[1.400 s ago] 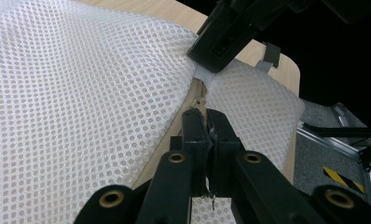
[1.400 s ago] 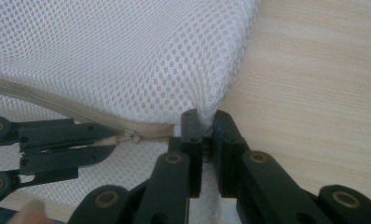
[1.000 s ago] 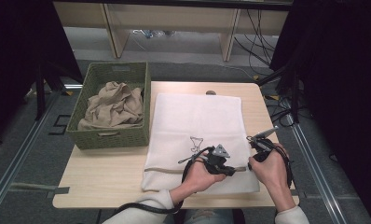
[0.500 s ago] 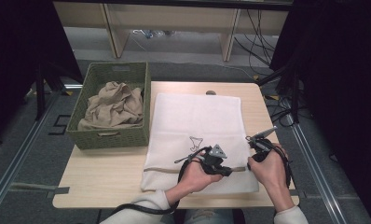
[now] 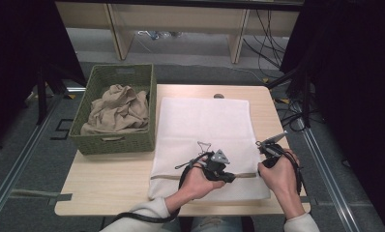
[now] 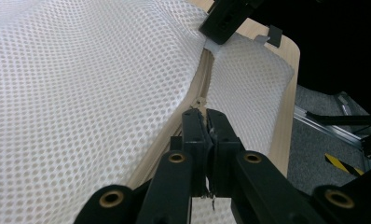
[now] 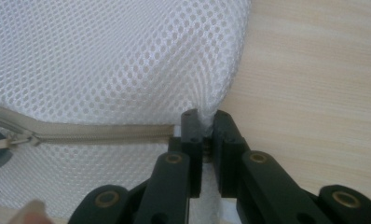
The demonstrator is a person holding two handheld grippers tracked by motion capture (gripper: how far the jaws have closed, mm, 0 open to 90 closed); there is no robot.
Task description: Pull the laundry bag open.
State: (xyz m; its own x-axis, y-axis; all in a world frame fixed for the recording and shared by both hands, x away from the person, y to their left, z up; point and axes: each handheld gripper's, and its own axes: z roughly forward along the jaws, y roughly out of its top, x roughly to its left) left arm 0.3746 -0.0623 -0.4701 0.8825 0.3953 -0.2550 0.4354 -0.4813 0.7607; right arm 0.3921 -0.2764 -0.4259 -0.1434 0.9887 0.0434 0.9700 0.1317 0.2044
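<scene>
The white mesh bag [image 5: 205, 140] lies flat at the centre of the desk [image 5: 108, 179]. The left gripper [image 6: 206, 128] fingers are closed on its zipper pull [image 6: 201, 101]; the right gripper [image 7: 206, 126] fingers pinch the bag's edge at lower right.

No text, label, brand or number can be read anywhere. The one sign-like marking is a yellow-and-black hazard stripe [image 6: 343, 163] on the floor, off the tabletop's right edge; it carries no lettering.
</scene>
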